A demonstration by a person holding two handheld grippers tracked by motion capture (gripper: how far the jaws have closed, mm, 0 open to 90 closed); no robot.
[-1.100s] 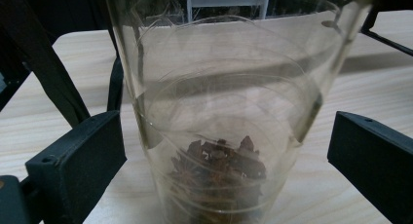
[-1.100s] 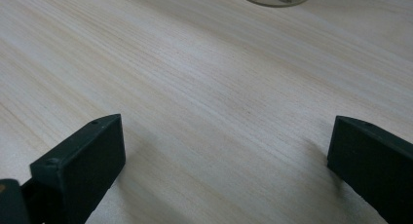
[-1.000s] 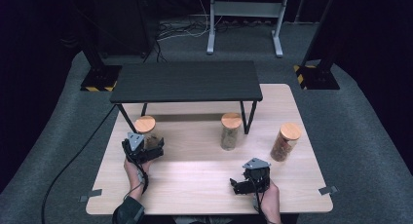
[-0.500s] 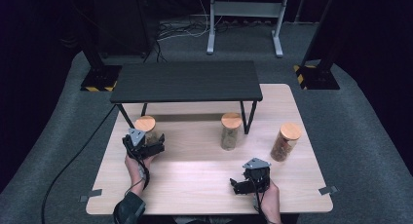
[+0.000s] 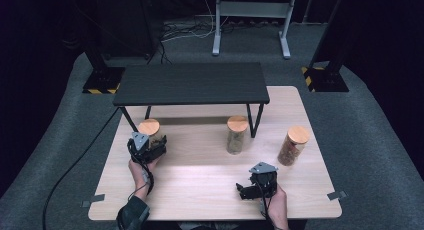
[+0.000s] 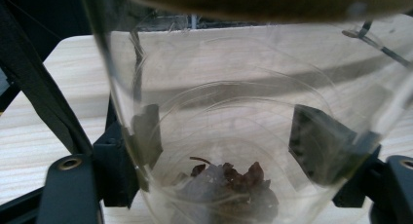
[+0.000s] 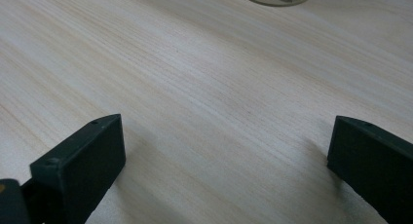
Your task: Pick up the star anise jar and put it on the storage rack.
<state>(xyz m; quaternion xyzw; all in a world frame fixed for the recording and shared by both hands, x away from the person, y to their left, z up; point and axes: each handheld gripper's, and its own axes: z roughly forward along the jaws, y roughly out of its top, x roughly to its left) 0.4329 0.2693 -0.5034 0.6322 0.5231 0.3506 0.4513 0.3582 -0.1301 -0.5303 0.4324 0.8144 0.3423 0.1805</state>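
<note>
The left claw is clamped on the leftmost glass jar, which stands upright on the desk just in front of the left legs of the black shelf; its jaws have just been closing, with the jar between them. In the left gripper view the two dark pads press the clear wall from either side, low on the body and well under the wooden lid. The jar holds only a small heap of dark dried pieces at its bottom, so it is probably light, yet the glass is rigid, smooth and breakable; a firm, level hold on the cylindrical body suits it better than one on the lid. The right claw rests apart and empty near the front edge of the desk, its jaws wide over bare wood.
</note>
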